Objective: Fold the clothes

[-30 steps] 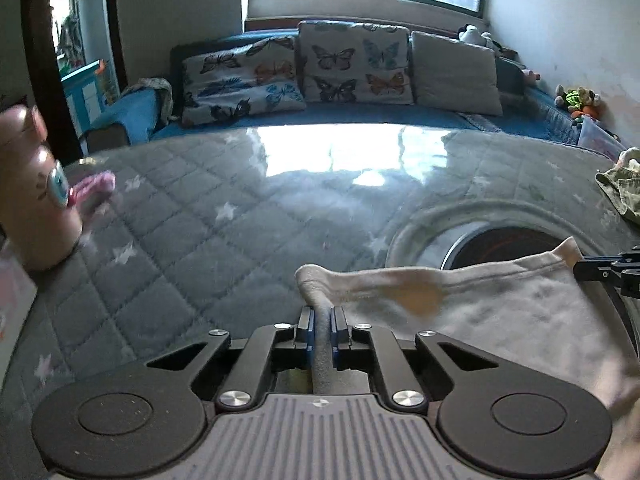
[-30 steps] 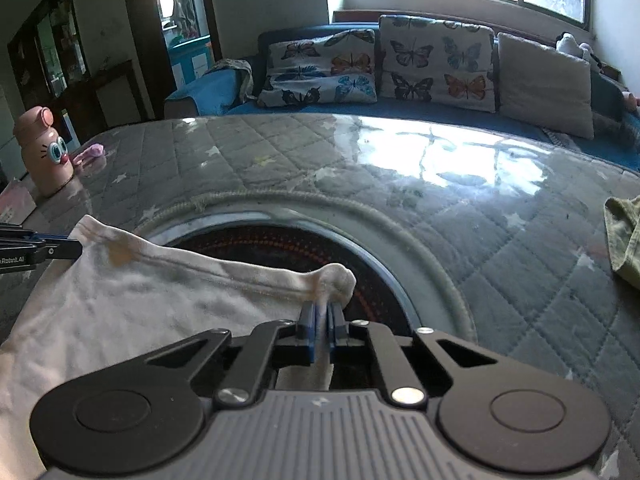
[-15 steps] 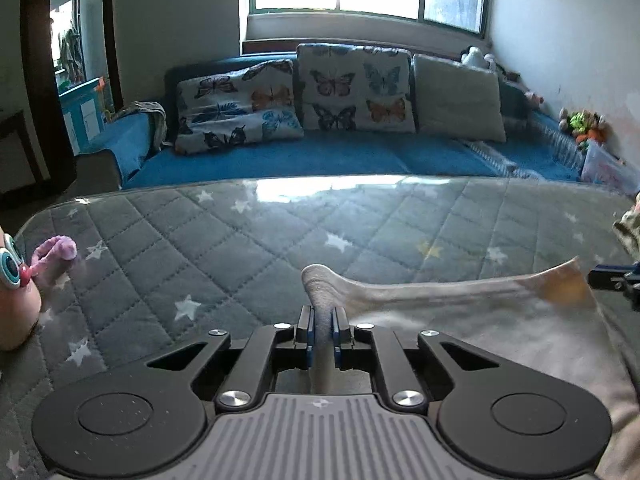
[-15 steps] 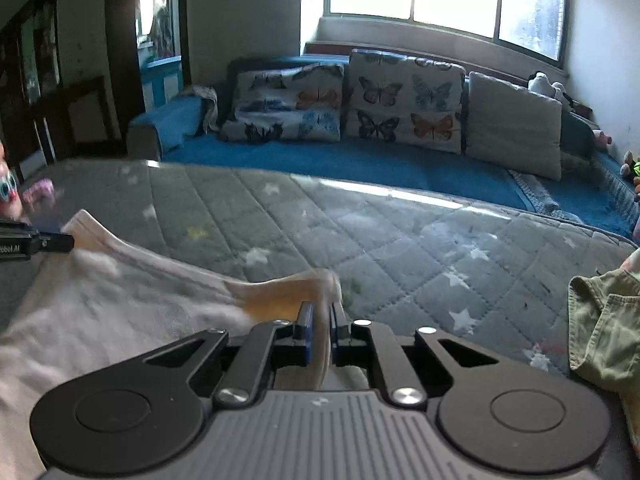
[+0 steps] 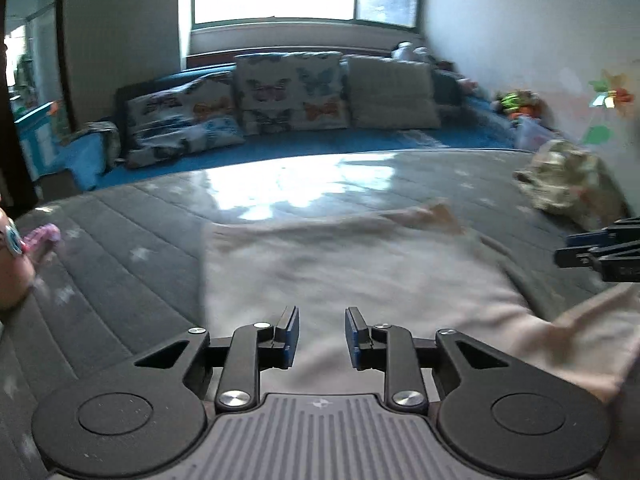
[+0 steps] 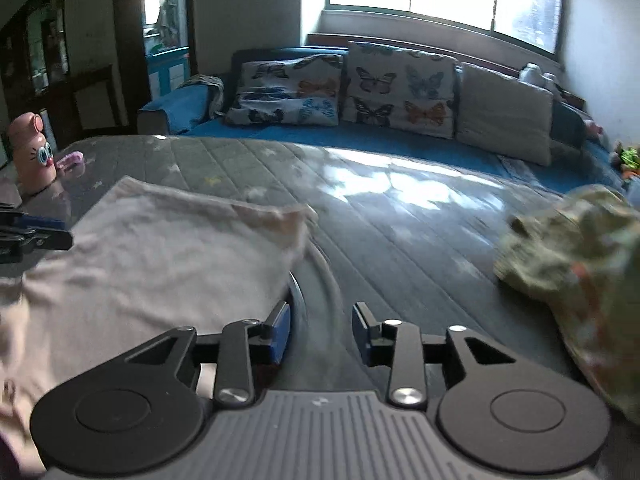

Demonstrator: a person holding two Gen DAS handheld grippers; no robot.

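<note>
Cloth folded on tabletop, frame centre. Left tool and right tool opening, nothing gripped. Risk: right tool's left finger beside fold edge may snag, dragging fold undone.

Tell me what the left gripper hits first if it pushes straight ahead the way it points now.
Most likely the white garment. The left gripper, jaws opening with nothing pinched between them, points down at that cloth lying on the quilted table cover. Blur leaves the depth uncertain.
</note>
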